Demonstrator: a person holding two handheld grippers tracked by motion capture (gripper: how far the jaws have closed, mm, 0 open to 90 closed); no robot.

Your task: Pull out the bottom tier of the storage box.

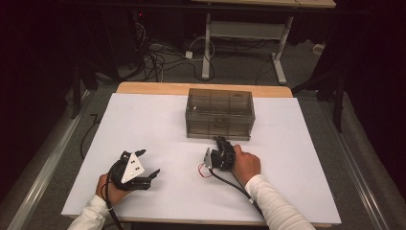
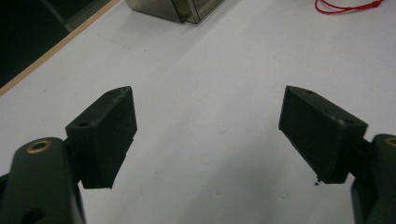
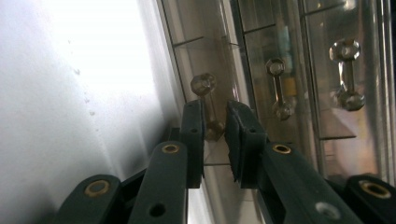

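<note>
Drawer handle [image 3: 208, 108] between right hand-held gripper [image 3: 215, 119] jaws.

We see a clear, smoky plastic drawer box [image 1: 219, 114] standing upright on the white surface [image 1: 158, 124], toward its far middle, its front facing us. It has stacked drawers, all appearing shut; compartment dividers show through the top. In the right gripper view the front carries clear dumbbell-shaped handles; the lowest drawer's handle [image 3: 208, 105] sits between the right gripper's [image 3: 215, 135] fingers, which are nearly closed about it. In the left gripper view a corner of the box [image 2: 180, 8] shows at the top edge
</note>
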